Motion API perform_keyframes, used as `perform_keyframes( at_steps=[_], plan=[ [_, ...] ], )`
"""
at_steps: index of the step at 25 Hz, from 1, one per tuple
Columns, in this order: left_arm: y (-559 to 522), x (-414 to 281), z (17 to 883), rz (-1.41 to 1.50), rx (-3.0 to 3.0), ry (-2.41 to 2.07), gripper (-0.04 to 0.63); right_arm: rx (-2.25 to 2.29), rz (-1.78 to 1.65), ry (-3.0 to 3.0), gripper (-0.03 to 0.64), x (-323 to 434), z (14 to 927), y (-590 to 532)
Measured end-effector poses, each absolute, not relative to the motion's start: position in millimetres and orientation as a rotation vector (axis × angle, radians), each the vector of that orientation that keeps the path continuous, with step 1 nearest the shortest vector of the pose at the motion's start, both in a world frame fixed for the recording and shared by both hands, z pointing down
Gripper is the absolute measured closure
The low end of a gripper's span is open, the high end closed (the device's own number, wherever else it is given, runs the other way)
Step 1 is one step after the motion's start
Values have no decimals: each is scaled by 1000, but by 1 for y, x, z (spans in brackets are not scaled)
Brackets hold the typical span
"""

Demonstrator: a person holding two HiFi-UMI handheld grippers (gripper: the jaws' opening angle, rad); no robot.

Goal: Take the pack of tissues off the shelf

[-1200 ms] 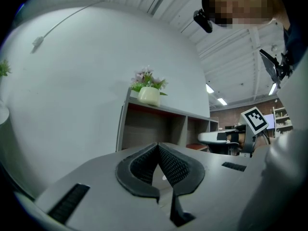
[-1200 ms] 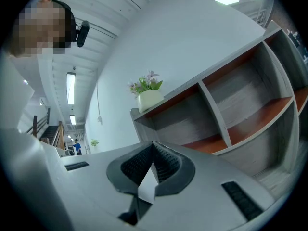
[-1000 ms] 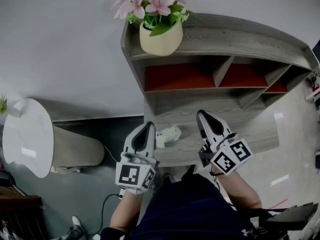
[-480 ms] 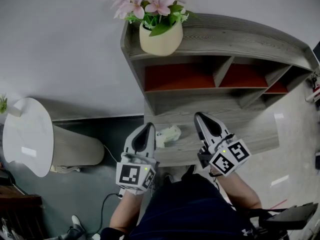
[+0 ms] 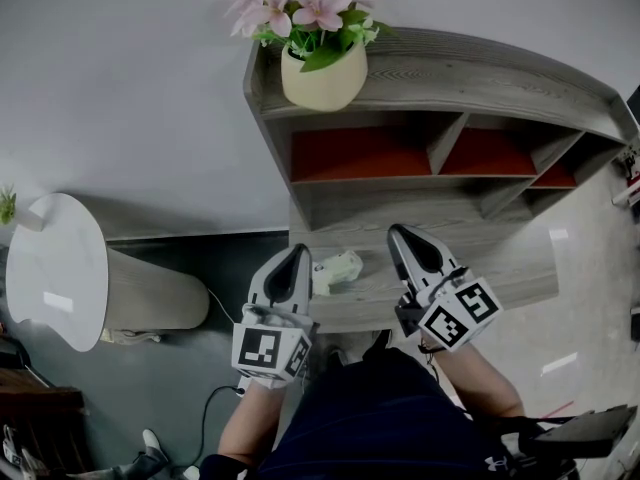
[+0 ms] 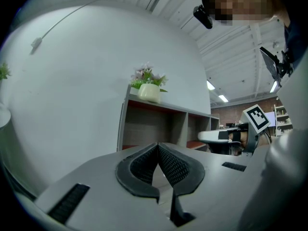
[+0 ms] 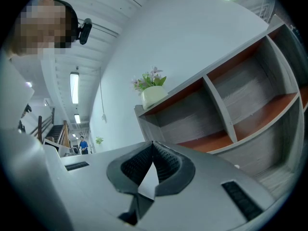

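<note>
Fingers [image 5: 290, 271] of the left gripper [image 5: 299, 251] are seen closed in the head view, tips together, nothing held. Right gripper [image 5: 397, 232] is likewise seen with tips together and empty. Both are held over the front part of the lower ledge [image 5: 500, 258] of the shelf [image 5: 480, 68]. Pack of tissues [image 5: 336, 267] is lying on that ledge between the two grippers, just beside the left gripper's tip, on its right side; contact cannot be judged. Right gripper is set apart from the pack. Flower pot [image 5: 322, 80] with pink flowers [image 5: 305, 3] is placed on the shelf top at its left end. Red-lined compartments [image 5: 360, 154] are seen under the top. Round white table [image 5: 55, 273] is located left of the shelf, well apart.

Left gripper view: jaws are shown fully closed, textured pads meeting at the tip, only a narrow wedge-shaped gap left behind the tip, nothing gripped. Shelf is framed straight ahead, with the pot on its top left corner. Right gripper is visible at the right side of the frame, beyond the shelf front.

Right gripper view: jaws are shown closed in the same way, pads touching at the tip, nothing between them. Shelf compartments are seen ahead and to the right, split by an upright divider [image 7: 219, 107]. Pot is seen on the shelf top at the left end, flowers above it.
</note>
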State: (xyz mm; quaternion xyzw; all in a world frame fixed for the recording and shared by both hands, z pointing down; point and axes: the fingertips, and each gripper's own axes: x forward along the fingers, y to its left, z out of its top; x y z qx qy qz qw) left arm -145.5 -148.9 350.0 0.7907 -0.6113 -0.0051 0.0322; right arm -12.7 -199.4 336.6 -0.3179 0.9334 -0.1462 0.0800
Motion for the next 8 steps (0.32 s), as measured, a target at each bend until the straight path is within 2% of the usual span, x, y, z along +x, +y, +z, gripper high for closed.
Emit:
perform_keyframes(
  at_steps=[8],
  plan=[
    [-148,-147,350,-12,2431,-1889,578,-942,-442,2804,617,-14,339,-199]
  ],
)
